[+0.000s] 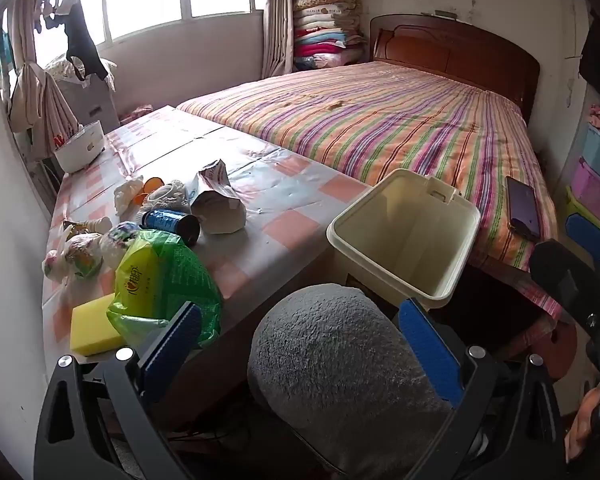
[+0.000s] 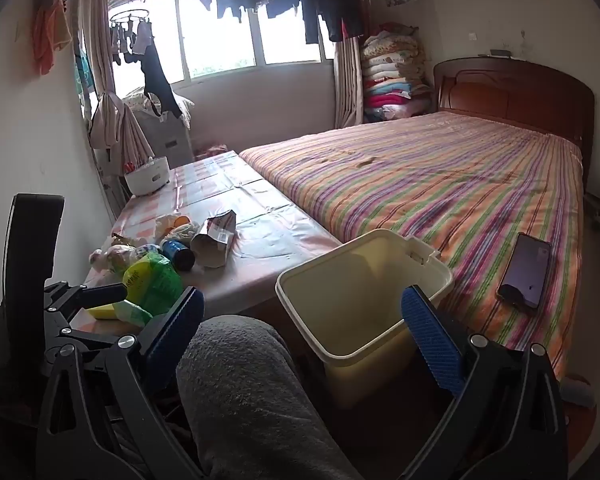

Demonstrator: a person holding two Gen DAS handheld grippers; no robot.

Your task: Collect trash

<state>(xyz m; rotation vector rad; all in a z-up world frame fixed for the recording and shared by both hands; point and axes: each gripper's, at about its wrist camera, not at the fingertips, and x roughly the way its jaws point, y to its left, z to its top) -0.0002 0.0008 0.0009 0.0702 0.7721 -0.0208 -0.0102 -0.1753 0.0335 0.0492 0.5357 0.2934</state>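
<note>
Trash (image 1: 156, 236) lies at nine o'clock of our bin (image 1: 404, 236); left gripper (image 1: 300, 332) and right gripper (image 2: 300, 324) gape apart, empty

Black gripper frames, blue ribbed fingers (image 1: 430, 344), silver screws, grey fleece trousers (image 2: 244, 396)

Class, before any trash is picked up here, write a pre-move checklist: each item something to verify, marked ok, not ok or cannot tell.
1. Left gripper open, nothing between its fingers: ok.
2. Right gripper open and empty: ok.
3. Bin upright, mouth open, nothing seen inside: ok.
4. Trash within sight on the table: green bag, blue bottle, torn carton: ok.
5. Phone lies on the bed, apart from the trash: ok.
6. Yellow sponge counts as trash: cannot tell.
</note>
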